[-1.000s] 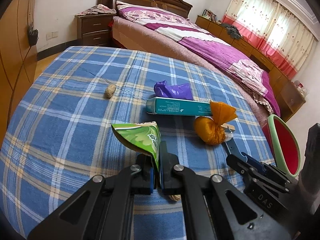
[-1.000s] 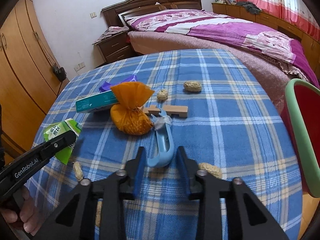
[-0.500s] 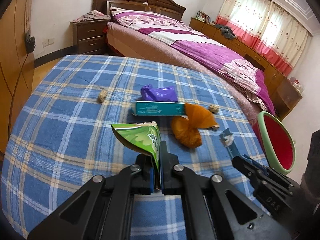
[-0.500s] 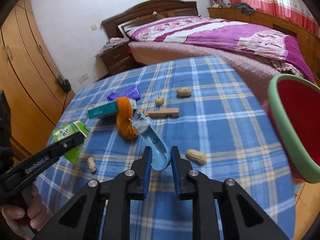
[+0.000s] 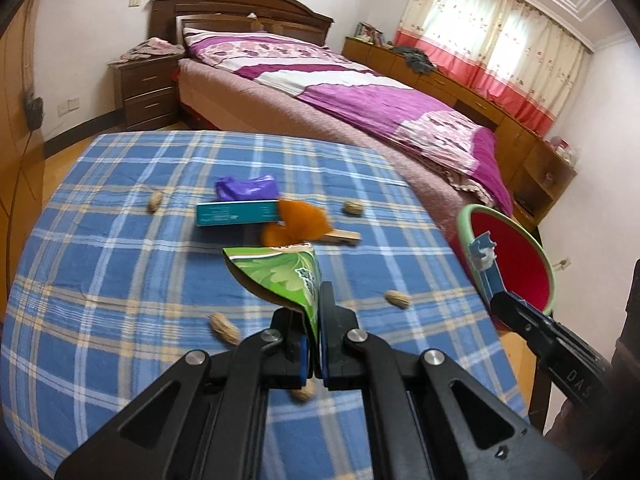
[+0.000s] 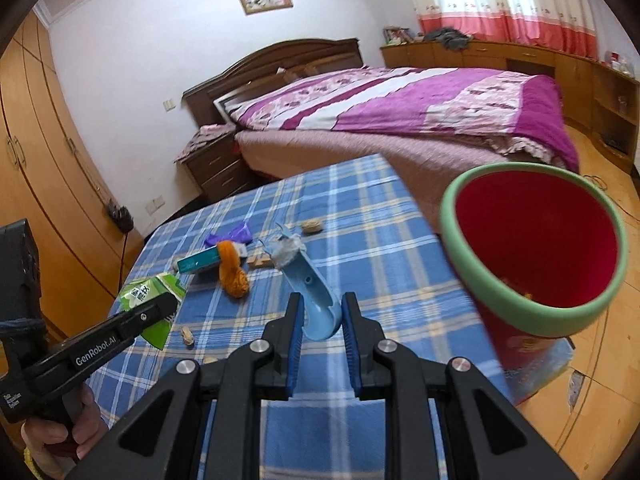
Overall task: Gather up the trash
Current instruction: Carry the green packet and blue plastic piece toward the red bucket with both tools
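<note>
- The left gripper (image 5: 313,354) has its fingers pressed together on the corner of a green wrapper (image 5: 280,276), held up above the bench (image 5: 100,240).
- The right gripper (image 6: 320,328) pinches a blue plastic scoop-like piece (image 6: 316,296) with a grey wad stuck at its far tip; in the left view it hangs in front of the red bin (image 6: 532,248).
- The bin, with its green rim, stands just off the bench edge on the right gripper's side.
- Left on the cloth: a purple bag (image 5: 246,187), a teal box (image 5: 236,213), an orange tied bag (image 5: 298,224), a wooden piece (image 5: 340,236) and scattered peanuts (image 5: 224,328).
- Step in hand, as I judge it: carrying both pieces to the bin.
- Next calls for bringing the blue piece over the bin's mouth before the fingers part, then the wrapper after it.
</note>
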The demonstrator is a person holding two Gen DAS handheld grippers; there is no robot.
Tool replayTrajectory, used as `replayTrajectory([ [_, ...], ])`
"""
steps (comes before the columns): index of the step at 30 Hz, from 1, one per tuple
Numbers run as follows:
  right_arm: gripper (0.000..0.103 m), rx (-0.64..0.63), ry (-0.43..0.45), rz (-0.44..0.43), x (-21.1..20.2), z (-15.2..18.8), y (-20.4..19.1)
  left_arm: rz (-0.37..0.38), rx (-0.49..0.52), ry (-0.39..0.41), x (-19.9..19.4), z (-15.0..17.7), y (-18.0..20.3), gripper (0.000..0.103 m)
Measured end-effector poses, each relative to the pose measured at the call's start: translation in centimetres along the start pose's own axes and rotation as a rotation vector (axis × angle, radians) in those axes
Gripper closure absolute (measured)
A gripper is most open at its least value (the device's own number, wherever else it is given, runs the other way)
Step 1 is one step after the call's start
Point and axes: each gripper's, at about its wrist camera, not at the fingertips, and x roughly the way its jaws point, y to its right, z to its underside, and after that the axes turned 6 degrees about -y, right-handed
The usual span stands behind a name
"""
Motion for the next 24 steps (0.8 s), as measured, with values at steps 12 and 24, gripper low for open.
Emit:
replayTrajectory([
  [12,0.082,0.084,0.077,0.055,-4.2,0.4,4.8,0.081,0.099,-0.008,-0.7,0.2,6.1,0.100],
  [24,0.082,0.175,0.119,0.123,-6.2,0.3,10.5,0.132,0.235,-0.015,1.3,-0.8,12.5,0.100],
])
